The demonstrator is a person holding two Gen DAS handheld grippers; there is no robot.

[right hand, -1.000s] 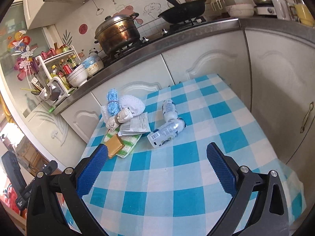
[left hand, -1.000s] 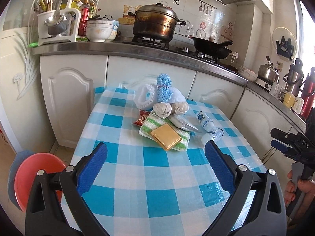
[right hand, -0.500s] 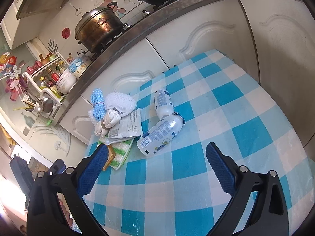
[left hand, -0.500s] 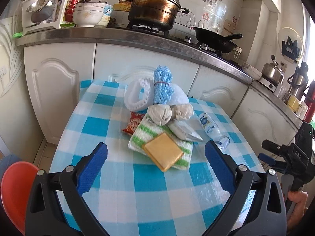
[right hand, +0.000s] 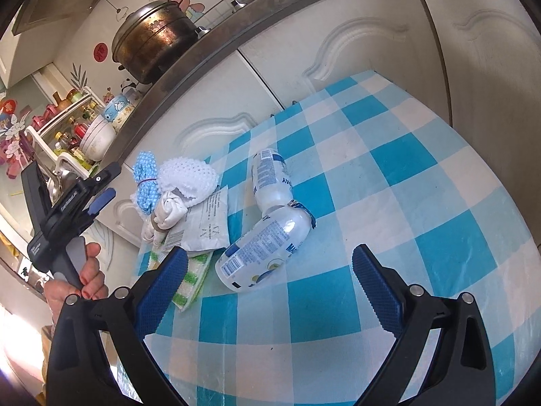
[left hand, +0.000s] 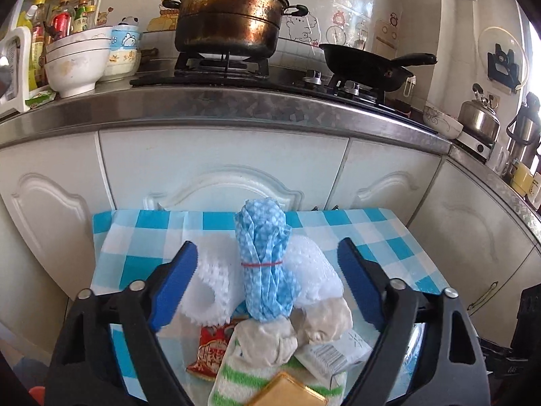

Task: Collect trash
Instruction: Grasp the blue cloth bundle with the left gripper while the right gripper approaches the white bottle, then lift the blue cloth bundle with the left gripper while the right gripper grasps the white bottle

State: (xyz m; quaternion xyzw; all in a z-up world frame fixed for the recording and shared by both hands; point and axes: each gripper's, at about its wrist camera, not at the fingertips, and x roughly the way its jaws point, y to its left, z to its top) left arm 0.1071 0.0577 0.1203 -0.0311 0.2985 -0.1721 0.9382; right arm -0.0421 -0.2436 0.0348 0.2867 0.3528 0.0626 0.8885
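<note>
A kitchen: white cabinet doors [left hand: 223,165] run under a steel worktop [left hand: 236,108] with a gas hob, a big tarnished pot [left hand: 231,13] and a black frying pan [left hand: 368,64]; stacked bowls [left hand: 77,64] and a bottle rack stand to the left, a kettle [left hand: 478,118] to the right. Against the cabinets stands the counter [right hand: 389,176], covered in a blue-and-white checked cloth. The trash lies in a heap at its far left: white foam netting [left hand: 209,291], a blue spotted bundle [left hand: 265,264] tied with a red band, grey wads, a paper packet [right hand: 206,220], a red snack wrapper [left hand: 211,348], all on a green-striped cloth [left hand: 233,379]. Two empty plastic bottles [right hand: 267,247] lie just beside the heap. The left gripper [left hand: 267,287] is closing, the bundle and netting between its jaws, pads not yet pressing. The right gripper [right hand: 270,287] is released, just short of the nearer bottle.
</note>
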